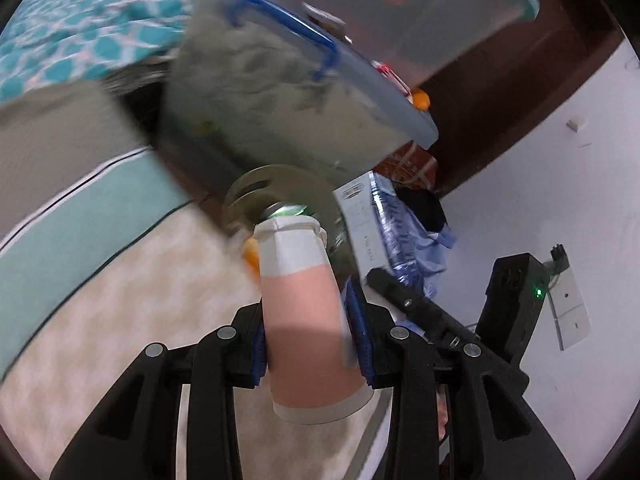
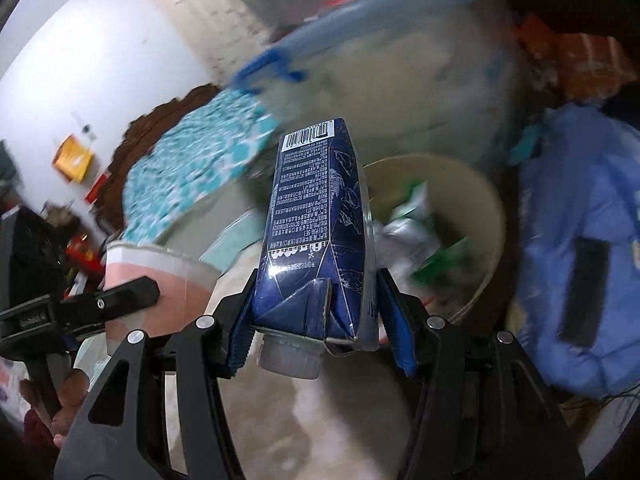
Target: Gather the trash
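Blue pads of the left gripper (image 1: 310,340) squeeze one pink paper cup (image 1: 310,320). The right gripper (image 2: 320,320) squeezes one dark blue carton (image 2: 316,224). Just past the carton sits one round bin (image 2: 480,200) with crumpled trash inside.

Teal patterned bedspread (image 2: 192,160), clear lidded storage bin (image 1: 280,92), blue bag (image 2: 580,240)
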Demonstrator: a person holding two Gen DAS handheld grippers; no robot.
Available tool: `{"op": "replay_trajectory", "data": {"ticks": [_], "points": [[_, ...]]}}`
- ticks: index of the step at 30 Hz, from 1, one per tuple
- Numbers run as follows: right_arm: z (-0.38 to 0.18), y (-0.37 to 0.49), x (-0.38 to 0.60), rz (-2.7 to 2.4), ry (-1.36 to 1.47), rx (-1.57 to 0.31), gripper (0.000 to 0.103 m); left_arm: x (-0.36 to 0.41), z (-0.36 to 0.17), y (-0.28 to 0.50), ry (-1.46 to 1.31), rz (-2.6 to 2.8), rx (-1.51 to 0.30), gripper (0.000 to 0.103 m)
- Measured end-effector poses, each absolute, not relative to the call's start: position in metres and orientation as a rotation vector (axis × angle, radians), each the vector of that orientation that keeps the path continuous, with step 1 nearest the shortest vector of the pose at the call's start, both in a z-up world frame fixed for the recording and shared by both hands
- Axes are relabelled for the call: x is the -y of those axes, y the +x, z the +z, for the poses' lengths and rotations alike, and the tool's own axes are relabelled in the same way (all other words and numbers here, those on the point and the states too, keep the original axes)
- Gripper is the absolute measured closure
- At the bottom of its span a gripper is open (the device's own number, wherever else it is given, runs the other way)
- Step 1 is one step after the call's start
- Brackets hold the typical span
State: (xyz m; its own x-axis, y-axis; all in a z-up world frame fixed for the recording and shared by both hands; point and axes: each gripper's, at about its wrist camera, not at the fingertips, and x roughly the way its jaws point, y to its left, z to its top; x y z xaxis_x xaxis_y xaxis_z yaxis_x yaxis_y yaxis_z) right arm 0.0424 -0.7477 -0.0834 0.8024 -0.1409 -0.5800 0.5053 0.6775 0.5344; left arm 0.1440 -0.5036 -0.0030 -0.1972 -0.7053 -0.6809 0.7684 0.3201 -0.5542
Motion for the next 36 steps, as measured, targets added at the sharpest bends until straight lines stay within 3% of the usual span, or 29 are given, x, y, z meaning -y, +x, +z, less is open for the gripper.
{"op": "replay_trajectory", "data": {"ticks": [6, 9, 11, 12, 13, 14, 26, 31, 36], "points": [[-0.099, 0.066, 0.782, -0.424, 0.747, -0.587, 0.045, 0.593, -0.028, 0.146, 0.148, -1.330, -1.204, 0.070], [-0.107, 0.076, 0.785, -0.421, 0.749, -0.617, 0.043, 0.620, -0.044, 0.150, 0.180, -1.300, -1.228, 0.063], [-0.113, 0.080, 0.782, -0.431, 0.745, -0.632, 0.035, 0.634, -0.056, 0.154, 0.207, -1.270, -1.242, 0.053], [-0.113, 0.079, 0.782, -0.443, 0.741, -0.622, 0.027, 0.639, -0.062, 0.155, 0.232, -1.247, -1.247, 0.042], [-0.112, 0.076, 0.781, -0.459, 0.739, -0.606, 0.026, 0.638, -0.065, 0.157, 0.248, -1.228, -1.247, 0.036], [-0.111, 0.073, 0.779, -0.466, 0.736, -0.584, 0.024, 0.636, -0.067, 0.160, 0.252, -1.216, -1.245, 0.036], [-0.097, 0.021, 0.718, -0.484, 0.777, -0.449, 0.024, 0.540, -0.032, 0.169, 0.146, -1.245, -1.167, 0.030], [-0.100, 0.016, 0.675, -0.445, 0.809, -0.466, 0.023, 0.485, -0.034, 0.156, 0.197, -1.214, -1.135, 0.029], [-0.098, 0.014, 0.630, -0.452, 0.809, -0.466, 0.023, 0.419, -0.036, 0.136, 0.288, -1.127, -1.036, 0.022]]}}
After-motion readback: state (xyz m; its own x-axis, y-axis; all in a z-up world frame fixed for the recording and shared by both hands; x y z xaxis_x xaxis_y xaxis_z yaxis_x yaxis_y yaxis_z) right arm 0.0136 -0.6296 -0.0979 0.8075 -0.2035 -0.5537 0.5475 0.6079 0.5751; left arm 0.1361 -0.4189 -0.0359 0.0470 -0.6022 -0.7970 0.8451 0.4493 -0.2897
